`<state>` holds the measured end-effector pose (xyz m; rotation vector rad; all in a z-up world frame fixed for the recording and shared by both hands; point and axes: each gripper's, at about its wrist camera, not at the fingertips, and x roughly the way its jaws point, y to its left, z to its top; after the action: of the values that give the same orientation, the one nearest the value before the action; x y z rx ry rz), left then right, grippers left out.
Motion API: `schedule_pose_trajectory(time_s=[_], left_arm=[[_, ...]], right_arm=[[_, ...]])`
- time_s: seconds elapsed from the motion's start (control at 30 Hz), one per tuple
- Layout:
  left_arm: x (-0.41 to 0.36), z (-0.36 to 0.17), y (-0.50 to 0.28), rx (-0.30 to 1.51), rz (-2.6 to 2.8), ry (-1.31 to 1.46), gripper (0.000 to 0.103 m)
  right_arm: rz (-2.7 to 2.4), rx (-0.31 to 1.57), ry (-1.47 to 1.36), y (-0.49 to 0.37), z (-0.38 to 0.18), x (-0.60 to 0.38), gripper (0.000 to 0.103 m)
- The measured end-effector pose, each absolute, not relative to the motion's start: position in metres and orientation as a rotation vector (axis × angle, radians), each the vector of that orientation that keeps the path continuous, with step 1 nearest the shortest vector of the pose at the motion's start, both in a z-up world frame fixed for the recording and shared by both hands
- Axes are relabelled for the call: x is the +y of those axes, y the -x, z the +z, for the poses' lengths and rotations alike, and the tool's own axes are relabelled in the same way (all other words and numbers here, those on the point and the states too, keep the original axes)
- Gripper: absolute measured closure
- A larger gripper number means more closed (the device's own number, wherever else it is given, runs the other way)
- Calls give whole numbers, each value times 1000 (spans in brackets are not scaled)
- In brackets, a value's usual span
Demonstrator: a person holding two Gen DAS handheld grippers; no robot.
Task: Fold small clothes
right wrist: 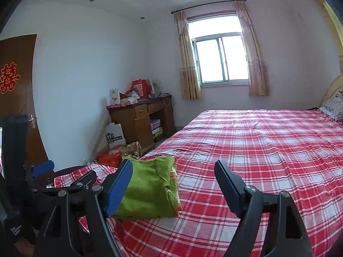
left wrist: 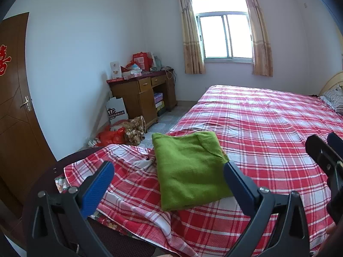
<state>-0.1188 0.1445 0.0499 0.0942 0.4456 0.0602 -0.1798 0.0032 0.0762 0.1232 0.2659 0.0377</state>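
The folded green garment (left wrist: 190,171) is lying on the bed (left wrist: 268,132), directly ahead of the left tool (left wrist: 169,184); both tools are gaping wide, the right tool (right wrist: 173,188) beside it.

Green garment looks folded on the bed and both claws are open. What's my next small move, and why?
Probably back both off. The garment lies as a neat folded rectangle on the bed; the left claw and right claw are open and empty, gripping nothing.

The left tool (left wrist: 169,184) hangs with fingers spread wide, gripping nothing. The right tool (right wrist: 173,188) is likewise agape and empty, side by side with it.
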Motion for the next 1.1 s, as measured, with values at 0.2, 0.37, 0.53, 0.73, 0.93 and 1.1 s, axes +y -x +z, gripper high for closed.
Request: schedule_pose_trajectory(time_s=[0.2,0.37,0.53,0.73,0.93,1.1], left_arm=[[143,49,119,448,61,-94,0],[141,48,120,449,62,-97,0],[141,46,119,451,60,-96,0],[140,44,118,460,58,-100,0],[142,44,115,471,59,-97,0],[145,43,113,474,71,-100,0]], right_arm=[[31,269,-134,180,75,1,24],[27,271,-139,181,75,0,24],[25,271,-143,181,75,0,24],[23,271,-147,182,74,-2,24],[26,278,-145,181,74,-1,24],[24,277,-145,180,74,-2,24]])
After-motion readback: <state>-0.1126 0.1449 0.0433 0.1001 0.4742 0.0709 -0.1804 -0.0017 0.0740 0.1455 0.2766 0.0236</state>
